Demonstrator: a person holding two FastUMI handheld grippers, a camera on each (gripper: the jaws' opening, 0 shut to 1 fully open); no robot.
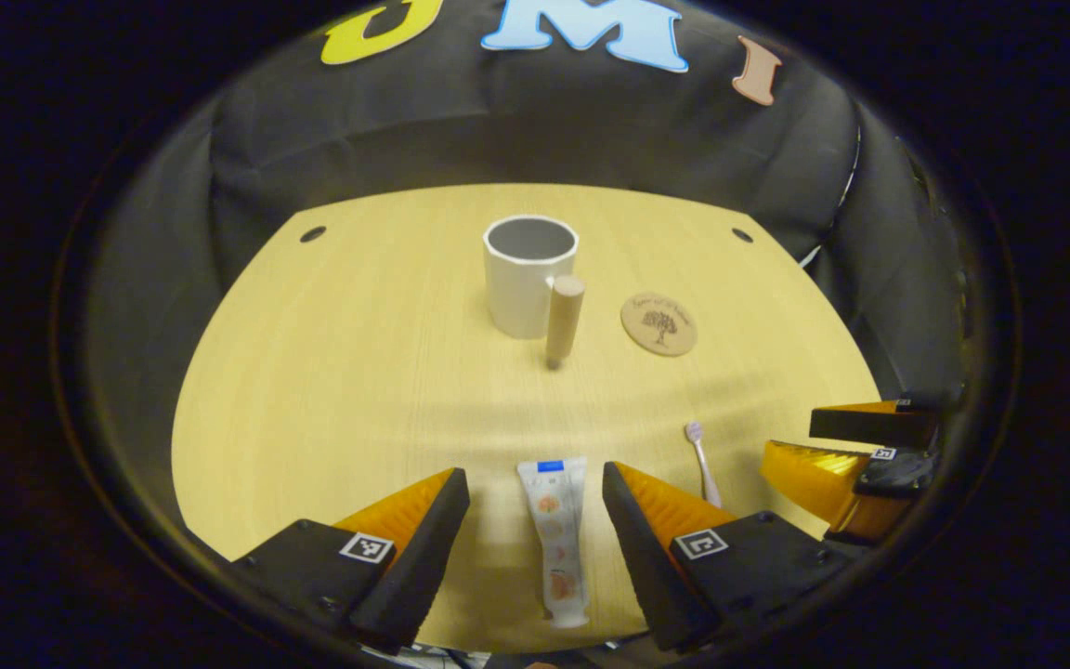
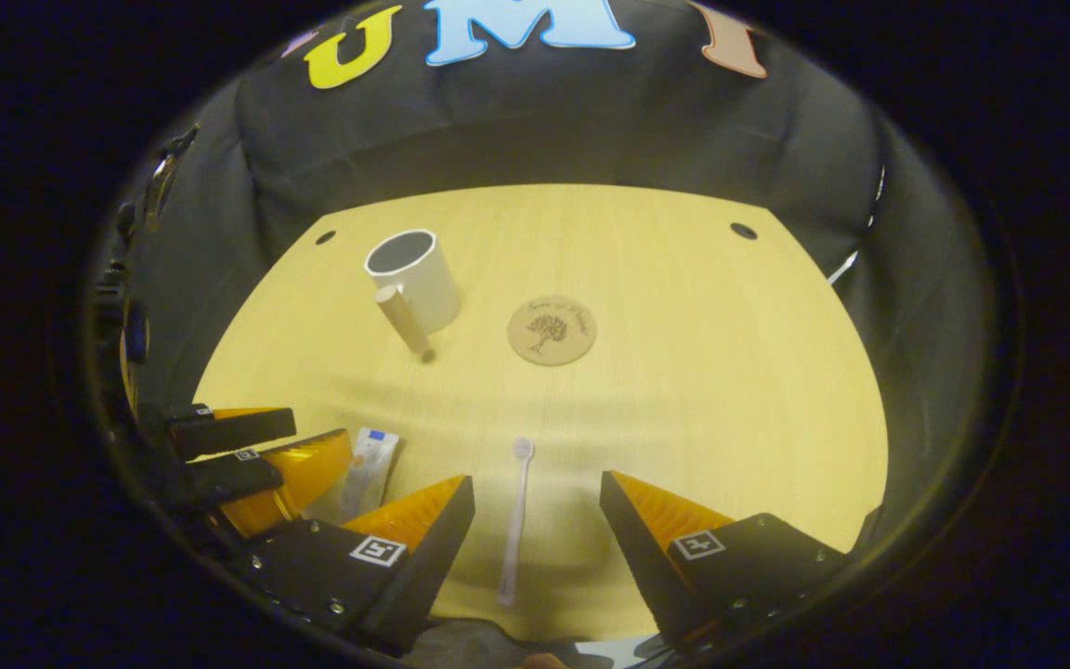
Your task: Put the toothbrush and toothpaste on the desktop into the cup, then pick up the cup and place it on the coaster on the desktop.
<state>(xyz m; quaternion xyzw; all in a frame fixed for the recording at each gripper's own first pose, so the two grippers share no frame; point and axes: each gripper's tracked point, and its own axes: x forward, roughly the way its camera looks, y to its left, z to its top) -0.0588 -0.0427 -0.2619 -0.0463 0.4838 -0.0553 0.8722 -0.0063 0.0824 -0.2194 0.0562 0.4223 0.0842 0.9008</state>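
Observation:
A white toothpaste tube [image 1: 555, 539] lies flat on the wooden desktop [image 1: 358, 372], between the spread fingers of my left gripper [image 1: 535, 497], which is open and not touching it. To its right lies a thin pale toothbrush [image 1: 702, 462]. In the right gripper view that toothbrush [image 2: 515, 520] lies lengthwise between the fingers of my open right gripper [image 2: 535, 502], and the toothpaste tube [image 2: 370, 472] is at the left. A white cup [image 1: 529, 275] with a wooden handle [image 1: 564, 321] stands upright at the back. A round cork coaster [image 1: 658, 323] lies just to the right of it.
The other gripper [image 1: 855, 455] hovers low at the right of the left gripper view, and likewise the left one [image 2: 256, 455] appears at the left of the right gripper view. Two dark holes [image 1: 312, 234] mark the desktop's far corners. Black cloth walls surround the table.

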